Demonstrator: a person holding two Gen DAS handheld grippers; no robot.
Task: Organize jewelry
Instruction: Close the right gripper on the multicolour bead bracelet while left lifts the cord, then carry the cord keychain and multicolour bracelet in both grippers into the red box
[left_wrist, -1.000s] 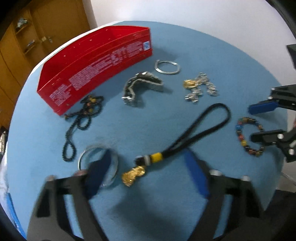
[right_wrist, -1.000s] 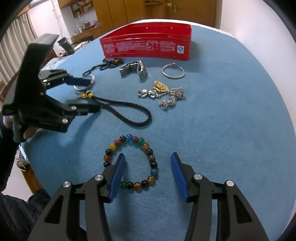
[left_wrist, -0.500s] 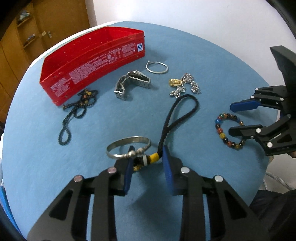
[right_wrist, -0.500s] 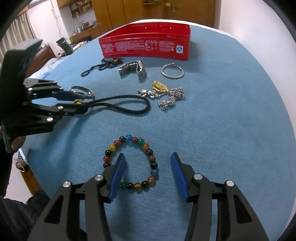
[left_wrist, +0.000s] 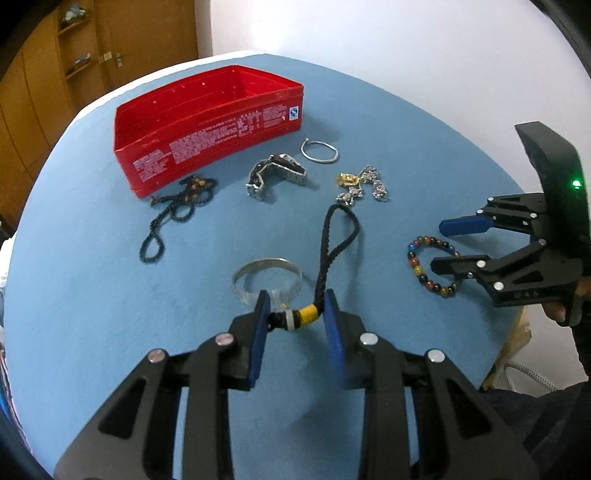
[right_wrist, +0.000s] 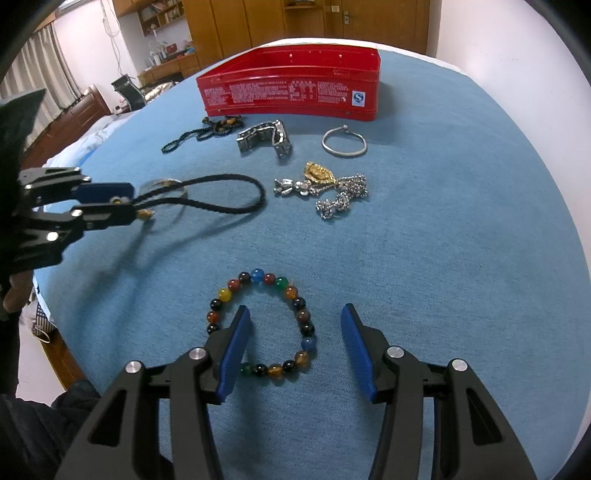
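We log our left claw (left_wrist: 293, 319) clenched on a braided black cord's (left_wrist: 334, 236) yellow-wrapped collar, our right claw (right_wrist: 295, 341) released astride a round multicoloured bead bracelet (right_wrist: 258, 325) on blue fabric.

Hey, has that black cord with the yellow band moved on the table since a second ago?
Yes. In the right wrist view the black cord has swung its loop away from the beaded bracelet, lifted by the left gripper toward the red box.

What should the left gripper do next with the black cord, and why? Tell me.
Probably carry it to the red box. The left gripper is shut on the black cord at its yellow band, the loop trails toward the table, and the box looks empty.
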